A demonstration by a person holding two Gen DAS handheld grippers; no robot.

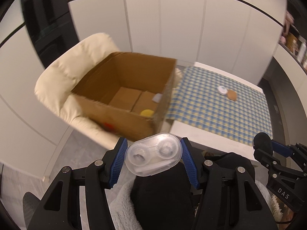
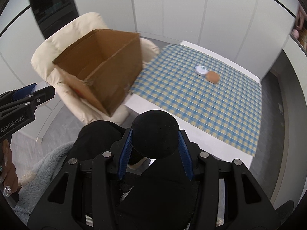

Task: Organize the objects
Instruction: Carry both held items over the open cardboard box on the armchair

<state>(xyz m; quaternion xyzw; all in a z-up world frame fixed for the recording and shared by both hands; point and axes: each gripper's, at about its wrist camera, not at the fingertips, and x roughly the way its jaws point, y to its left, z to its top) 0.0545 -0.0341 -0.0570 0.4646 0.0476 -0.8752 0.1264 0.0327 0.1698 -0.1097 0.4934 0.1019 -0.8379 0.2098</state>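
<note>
My left gripper (image 1: pixel 153 153) is shut on a clear plastic contact lens case (image 1: pixel 153 156), held in the air short of an open cardboard box (image 1: pixel 122 72). The box sits on a cream armchair (image 1: pixel 63 76) and holds a yellow round thing (image 1: pixel 146 112) and a pale small item (image 1: pixel 157 97). My right gripper (image 2: pixel 155 143) is shut on a black round sponge-like ball (image 2: pixel 155 134), held near the table's front edge. It also shows in the left wrist view (image 1: pixel 262 145). The left gripper shows at the left of the right wrist view (image 2: pixel 32 94).
A white table (image 2: pixel 153 103) with a blue and yellow checked cloth (image 2: pixel 201 99) stands right of the box (image 2: pixel 99 69). A white round tin (image 2: pixel 201 70) and a brown round puff (image 2: pixel 213 76) lie on the cloth. White cabinet doors stand behind.
</note>
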